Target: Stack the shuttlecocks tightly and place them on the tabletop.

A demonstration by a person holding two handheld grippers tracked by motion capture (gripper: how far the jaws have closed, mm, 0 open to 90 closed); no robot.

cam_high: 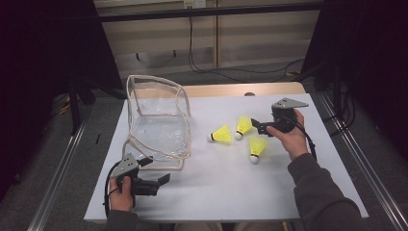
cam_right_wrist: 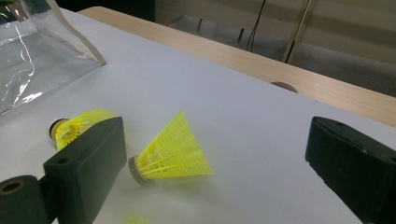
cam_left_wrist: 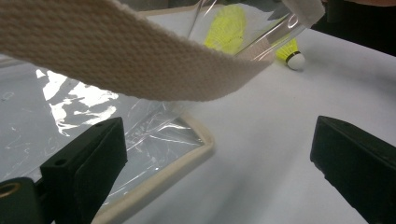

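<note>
Left gripper (cam_high: 156, 181): I hold it at the near left of the table, jaws spread wide with nothing between them, just short of the bag's near edge; in the left gripper view the jaws stand well apart over the white surface

Bag strap (cam_left_wrist: 126, 60): woven cream webbing, hanging across the top of my left gripper view, above and ahead of the jaws, not touching them

Clear bag (cam_high: 156, 120): transparent plastic with cream trim, standing open on the left half of the table, mouth upward, its base corner (cam_left_wrist: 196, 140) lying just ahead of my left jaws

Table (cam_high: 216, 192): white top, wooden edge showing at the far side

Near shuttlecock (cam_high: 256, 148): yellow skirt, white cork toward me, lying just beside my right hand, apart from the other two

Middle shuttlecock (cam_high: 221, 134): yellow, on its side, cork pointing left toward the bag, between the bag and the right gripper

Far shuttlecock (cam_high: 243, 126): yellow, on its side, cork down-left; in the right gripper view it (cam_right_wrist: 175, 151) lies between the open jaws, near the left jaw, ungripped

Right gripper (cam_high: 260, 126): I hold it at the right of the table, jaws parted wide, empty, pointing left at the far shuttlecock
</note>
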